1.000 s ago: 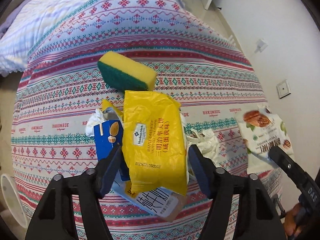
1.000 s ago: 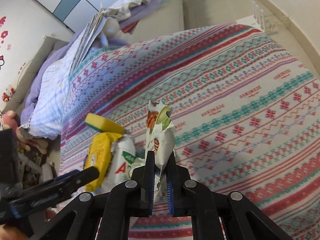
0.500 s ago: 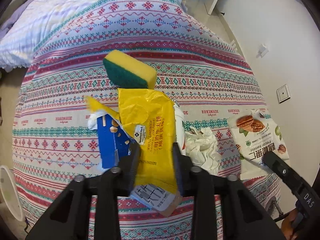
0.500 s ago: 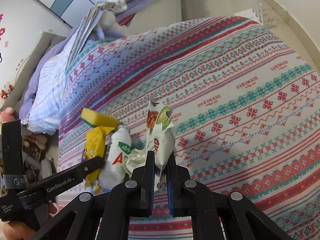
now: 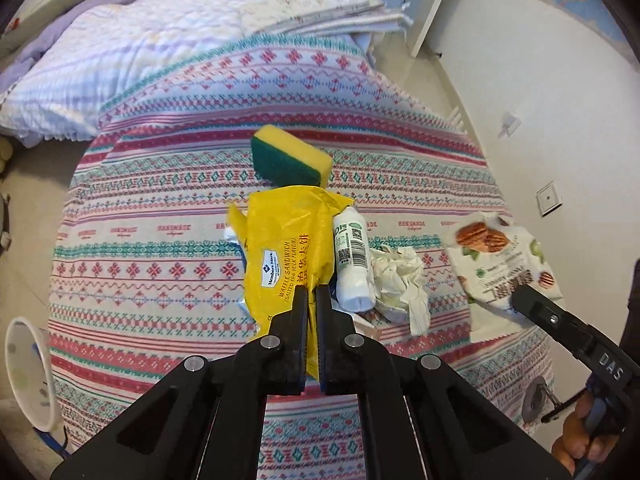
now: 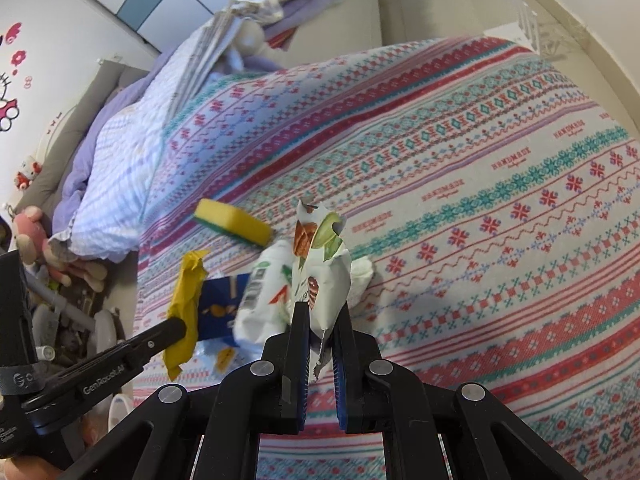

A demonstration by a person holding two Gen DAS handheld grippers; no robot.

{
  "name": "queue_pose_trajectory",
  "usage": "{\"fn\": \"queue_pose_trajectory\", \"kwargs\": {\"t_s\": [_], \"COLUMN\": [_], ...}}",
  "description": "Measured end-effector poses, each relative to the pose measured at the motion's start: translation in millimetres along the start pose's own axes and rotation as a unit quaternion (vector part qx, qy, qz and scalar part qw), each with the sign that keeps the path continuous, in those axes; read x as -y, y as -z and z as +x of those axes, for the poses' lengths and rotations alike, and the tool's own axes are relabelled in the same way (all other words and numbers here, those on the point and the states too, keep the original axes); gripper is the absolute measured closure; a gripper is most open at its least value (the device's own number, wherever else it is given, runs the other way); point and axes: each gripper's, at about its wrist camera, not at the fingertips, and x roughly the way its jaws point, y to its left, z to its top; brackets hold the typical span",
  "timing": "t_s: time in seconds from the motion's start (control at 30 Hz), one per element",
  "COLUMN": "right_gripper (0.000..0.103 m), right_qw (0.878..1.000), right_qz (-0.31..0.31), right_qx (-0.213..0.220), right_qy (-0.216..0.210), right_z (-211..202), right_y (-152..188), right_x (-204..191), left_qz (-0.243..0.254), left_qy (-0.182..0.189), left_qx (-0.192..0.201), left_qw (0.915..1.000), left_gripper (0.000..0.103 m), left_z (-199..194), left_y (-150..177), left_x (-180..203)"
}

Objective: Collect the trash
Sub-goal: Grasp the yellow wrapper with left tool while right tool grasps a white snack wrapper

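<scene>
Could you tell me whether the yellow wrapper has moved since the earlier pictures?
Yes: the yellow wrapper, pinched in the left gripper, has lifted off the blue carton it covered.

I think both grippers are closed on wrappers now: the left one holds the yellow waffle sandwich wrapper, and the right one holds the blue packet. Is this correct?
Not quite. The right gripper is shut on the white pecan snack bag, not the blue packet, which lies on the blanket; the right wrist view shows this. The left gripper does hold the yellow waffle sandwich wrapper.
</scene>
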Motion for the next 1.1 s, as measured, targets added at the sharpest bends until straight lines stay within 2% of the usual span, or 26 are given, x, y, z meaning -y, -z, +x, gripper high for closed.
{"fn": "queue_pose_trajectory", "kwargs": {"t_s": [0.17, 0.47, 0.87, 1.1], "right_gripper": [0.094, 0.094, 0.094, 0.094], "right_qw": [1.000, 0.999, 0.994, 0.989], "right_qz": [-0.019, -0.040, -0.079, -0.113], "right_qx": [0.002, -0.012, -0.053, -0.081], "right_qy": [-0.009, -0.029, -0.046, -0.041], "right_z": [-4.7, 1.2, 30.0, 54.9], "right_y": [8.5, 23.1, 47.6, 67.4], "right_x": [-22.2, -51.5, -105.1, -143.2], "left_qz": [-0.011, -0.041, -0.096, -0.133], "left_qy": [0.022, 0.048, 0.004, -0.029], "left_qx": [0.018, 0.041, 0.036, 0.041], "left_qw": [0.9996, 0.9972, 0.9947, 0.9898], "left_gripper": [0.100, 0.100, 0.100, 0.100], "left_z": [-19.0, -54.8, -56.9, -60.0], "left_y": [7.2, 27.6, 59.4, 82.8], "left_x": [-8.7, -51.2, -152.1, -217.7]}}
